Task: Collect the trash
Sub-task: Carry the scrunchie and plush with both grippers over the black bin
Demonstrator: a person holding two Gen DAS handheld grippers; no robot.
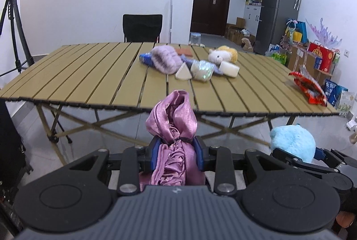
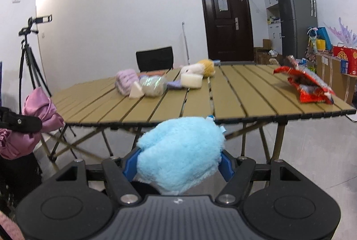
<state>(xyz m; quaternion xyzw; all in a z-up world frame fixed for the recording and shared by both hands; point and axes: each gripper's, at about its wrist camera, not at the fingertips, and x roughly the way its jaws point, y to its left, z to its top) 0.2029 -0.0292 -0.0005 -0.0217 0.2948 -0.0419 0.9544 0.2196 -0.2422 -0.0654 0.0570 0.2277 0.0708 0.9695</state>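
Observation:
My left gripper [image 1: 177, 150] is shut on a bunched pink satin cloth [image 1: 173, 119], held in front of the table's near edge. The right gripper [image 2: 178, 161] is shut on a fluffy light-blue plush [image 2: 180, 150], also short of the slatted table [image 2: 245, 92]. In the left wrist view the blue plush [image 1: 292, 141] shows at lower right; in the right wrist view the pink cloth [image 2: 38, 115] shows at far left. On the table lies an open red snack wrapper [image 1: 309, 87] [image 2: 308, 86] near its right edge.
A pile sits mid-table: a lilac furry item [image 1: 165, 58], a white wedge [image 1: 183, 72], a shiny wrapped roll [image 1: 203, 70], a white block [image 1: 229, 69] and a yellow-haired plush [image 1: 223, 54]. A black chair [image 1: 142, 28] stands behind, a tripod [image 1: 15, 23] at left, a fridge [image 1: 279, 7] and boxes at right.

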